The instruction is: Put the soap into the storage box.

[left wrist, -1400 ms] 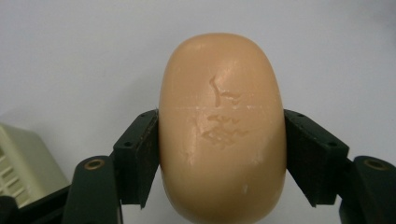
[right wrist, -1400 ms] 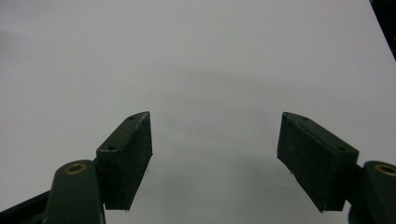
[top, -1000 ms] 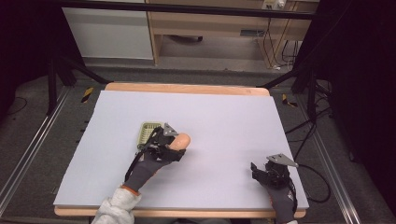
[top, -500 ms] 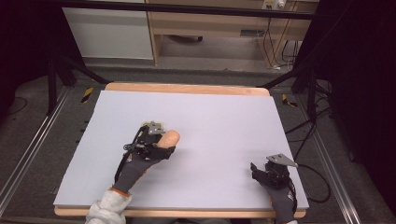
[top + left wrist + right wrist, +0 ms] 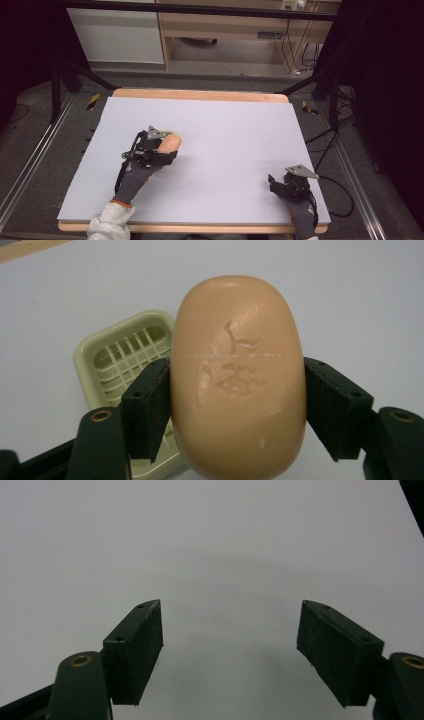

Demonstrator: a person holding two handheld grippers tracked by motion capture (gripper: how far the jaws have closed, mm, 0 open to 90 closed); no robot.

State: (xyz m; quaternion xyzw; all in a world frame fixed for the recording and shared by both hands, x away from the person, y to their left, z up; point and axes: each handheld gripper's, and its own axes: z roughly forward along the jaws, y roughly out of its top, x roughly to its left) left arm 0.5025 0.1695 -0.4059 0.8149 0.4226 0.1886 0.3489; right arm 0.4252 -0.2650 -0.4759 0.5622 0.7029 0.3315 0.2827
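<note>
The peach-coloured oval bar of soap (image 5: 238, 377) sits clamped between the two black jaws of the left gripper (image 5: 238, 405), which press on its long sides. In the left gripper view its long axis runs straight away from the camera, along the line of the jaws, with one rounded end pointing forward past the jaw tips and the other end toward the gripper body. Its broad face is turned up and carries a shallow, worn stamped mark near the middle.

In the high view the soap (image 5: 170, 143) is held over the left half of the pale grey table mat (image 5: 235, 130), its free end pointing toward the far right of the table.

Behind and below the soap, in the left gripper view, lies a pale green rectangular plastic soap dish (image 5: 125, 360) with a slatted grid floor, flat on the mat.

The right gripper (image 5: 230, 645) is near the table's front right corner, jaws spread wide with nothing between them.
</note>
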